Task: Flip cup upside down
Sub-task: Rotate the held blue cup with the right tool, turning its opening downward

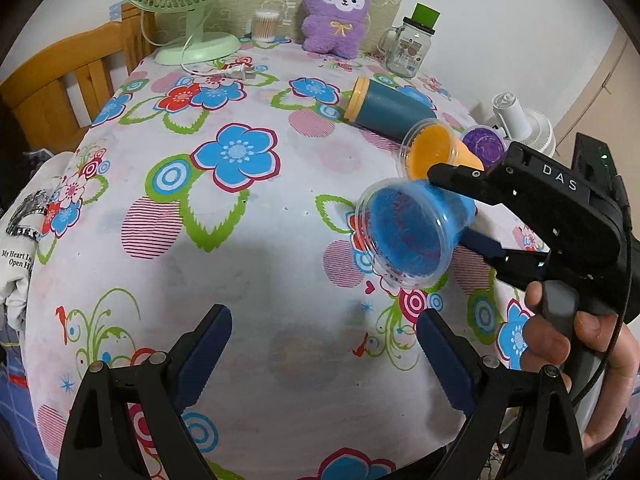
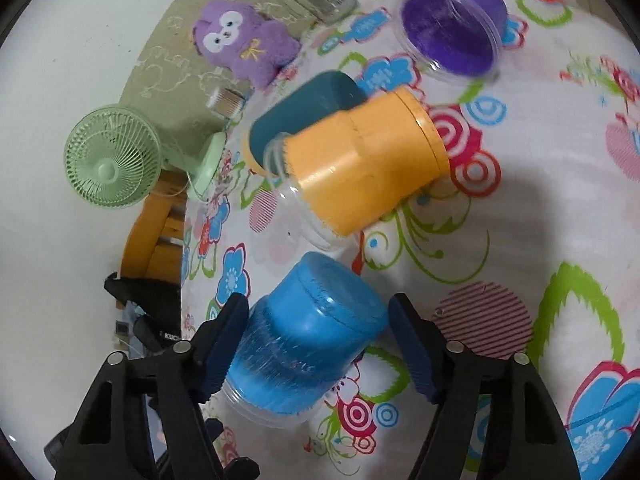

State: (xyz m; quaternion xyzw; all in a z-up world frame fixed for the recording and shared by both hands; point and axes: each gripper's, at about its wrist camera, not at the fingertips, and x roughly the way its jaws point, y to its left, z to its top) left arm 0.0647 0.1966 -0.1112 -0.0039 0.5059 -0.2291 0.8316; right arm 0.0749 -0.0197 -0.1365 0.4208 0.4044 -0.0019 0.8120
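**Left wrist view: blue cup held on its side above the desk, mid-turn**

The right claw (image 1: 452,216) has the blue cup (image 1: 408,236) between its two fingers, gripping the body near the base so the wide clear rim stays free to come down first. The cup is tipped sideways, mouth facing the left claw's camera and lifted off the desk (image 1: 240,280); judged from this, the turn is roughly half done. In the right wrist view the cup (image 2: 304,340) sits between the blue pads (image 2: 224,344), its closed bottom pointing away; whether the far pad presses it cannot be told there.

The left claw (image 1: 324,352) hangs wide open and holds nothing, low over the near part of the desk.

Room matters here. An orange cup (image 1: 436,152) lies on its side just behind the blue one, with a purple cup (image 1: 484,144) and a teal tumbler (image 1: 388,108) beyond. Toward the fan (image 1: 188,8) and the plush toy (image 1: 336,12) the flowered cloth is unoccupied, so the broad middle looks the safer landing spot, well away from the desk's right edge
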